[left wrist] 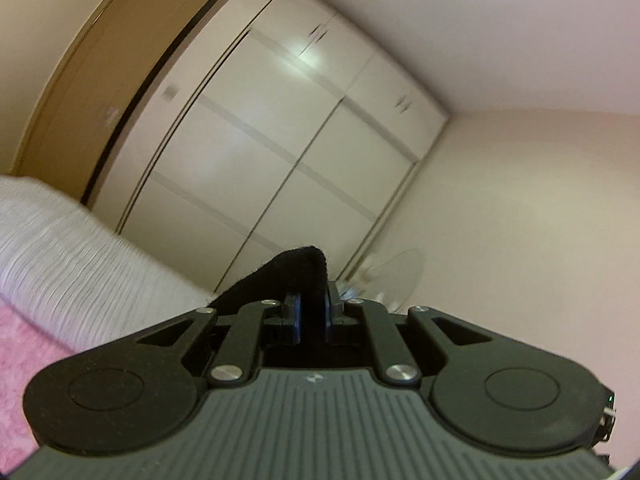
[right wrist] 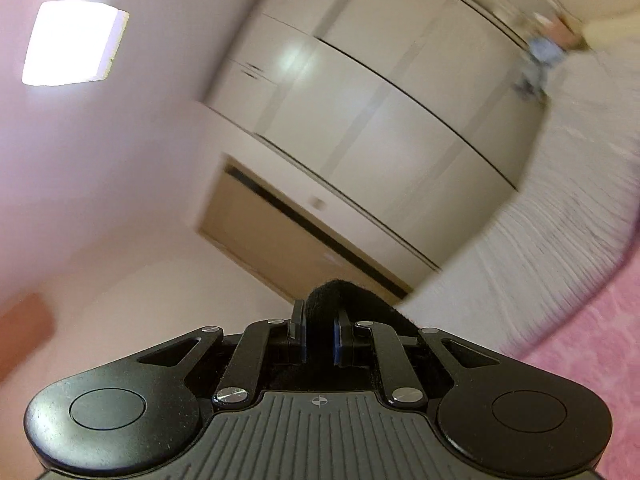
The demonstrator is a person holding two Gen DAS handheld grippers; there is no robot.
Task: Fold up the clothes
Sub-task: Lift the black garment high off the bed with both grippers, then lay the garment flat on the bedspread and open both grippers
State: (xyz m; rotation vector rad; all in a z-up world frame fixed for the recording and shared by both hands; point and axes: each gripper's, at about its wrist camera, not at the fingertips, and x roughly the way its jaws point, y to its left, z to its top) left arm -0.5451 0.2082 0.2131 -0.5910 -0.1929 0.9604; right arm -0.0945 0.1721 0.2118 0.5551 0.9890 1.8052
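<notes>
A black fleece garment (left wrist: 296, 272) is pinched between the jaws of my left gripper (left wrist: 314, 300), with a fold of it sticking up past the fingertips and trailing off to the left. My right gripper (right wrist: 320, 320) is shut on another part of the black garment (right wrist: 340, 294), which trails off to the right. Both grippers are raised and tilted, pointing toward the wardrobe and ceiling. The rest of the garment is hidden below both cameras.
A white ribbed bedspread (left wrist: 68, 256) over a pink blanket (left wrist: 20, 360) lies at the lower left; it also shows in the right wrist view (right wrist: 560, 220). A white sliding-door wardrobe (left wrist: 280, 128), a brown door (left wrist: 92, 92) and a white fan (left wrist: 396, 276) stand behind.
</notes>
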